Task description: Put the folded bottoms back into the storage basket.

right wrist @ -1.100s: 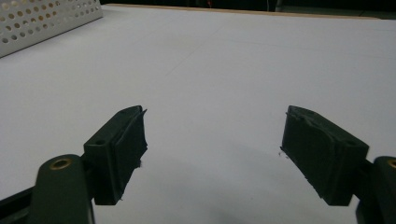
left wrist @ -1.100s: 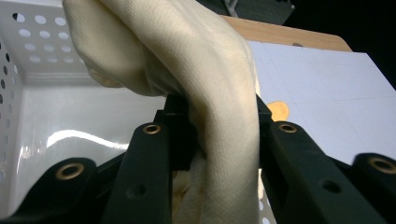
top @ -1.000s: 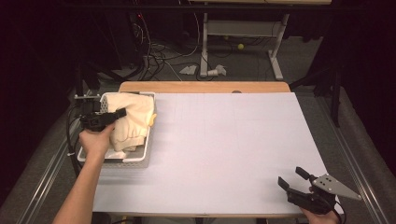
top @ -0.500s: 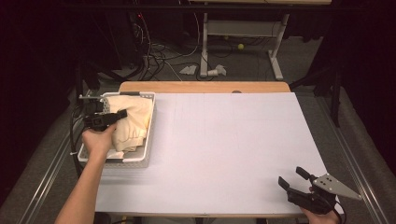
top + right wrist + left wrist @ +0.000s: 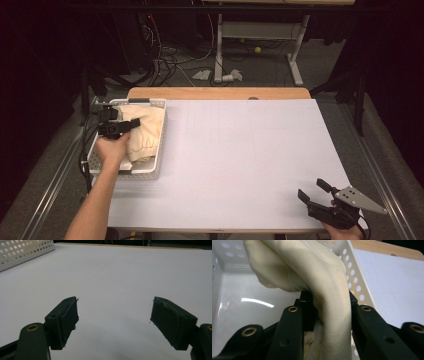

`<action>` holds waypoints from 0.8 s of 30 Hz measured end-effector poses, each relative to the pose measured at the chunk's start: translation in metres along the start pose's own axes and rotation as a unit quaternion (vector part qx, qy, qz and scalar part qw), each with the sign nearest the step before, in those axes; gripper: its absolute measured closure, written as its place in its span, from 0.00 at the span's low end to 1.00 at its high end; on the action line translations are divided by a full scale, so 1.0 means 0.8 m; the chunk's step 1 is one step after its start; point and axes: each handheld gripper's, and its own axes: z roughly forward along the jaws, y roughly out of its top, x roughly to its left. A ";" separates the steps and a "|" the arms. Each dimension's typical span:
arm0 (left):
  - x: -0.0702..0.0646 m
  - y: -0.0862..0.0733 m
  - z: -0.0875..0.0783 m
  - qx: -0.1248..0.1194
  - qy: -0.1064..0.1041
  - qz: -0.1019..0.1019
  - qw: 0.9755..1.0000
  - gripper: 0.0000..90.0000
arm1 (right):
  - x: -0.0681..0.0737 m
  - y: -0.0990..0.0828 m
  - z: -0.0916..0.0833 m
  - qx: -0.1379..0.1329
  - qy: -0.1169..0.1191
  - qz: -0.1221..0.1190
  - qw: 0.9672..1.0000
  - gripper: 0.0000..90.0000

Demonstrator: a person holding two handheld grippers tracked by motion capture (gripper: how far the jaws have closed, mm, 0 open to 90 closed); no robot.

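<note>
Left tongs point(image 5: 325, 315) grip cloth point(image 5: 322, 282) inside basket point(image 5: 359, 282) walls.

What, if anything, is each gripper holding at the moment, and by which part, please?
The left gripper is shut on a bunched fold of the cream cloth, over the white basket. The right gripper is open, holding nothing.
</note>
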 end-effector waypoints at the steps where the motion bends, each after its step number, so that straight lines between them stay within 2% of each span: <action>1: 0.000 0.000 0.002 0.001 0.002 0.000 1.000 0.75 | 0.000 0.000 0.000 0.000 0.000 0.000 1.000 0.25; 12: 0.007 0.001 0.015 0.011 0.033 0.000 0.999 0.71 | 0.000 0.000 0.000 -0.001 0.002 0.003 1.000 0.25; 16: 0.009 0.001 0.020 0.013 0.041 0.005 0.999 0.64 | 0.000 0.000 0.000 -0.001 0.002 0.003 1.000 0.25; 24: 0.011 0.001 0.029 0.026 0.070 0.008 0.997 0.49 | 0.000 0.000 0.000 0.000 0.002 0.003 1.000 0.25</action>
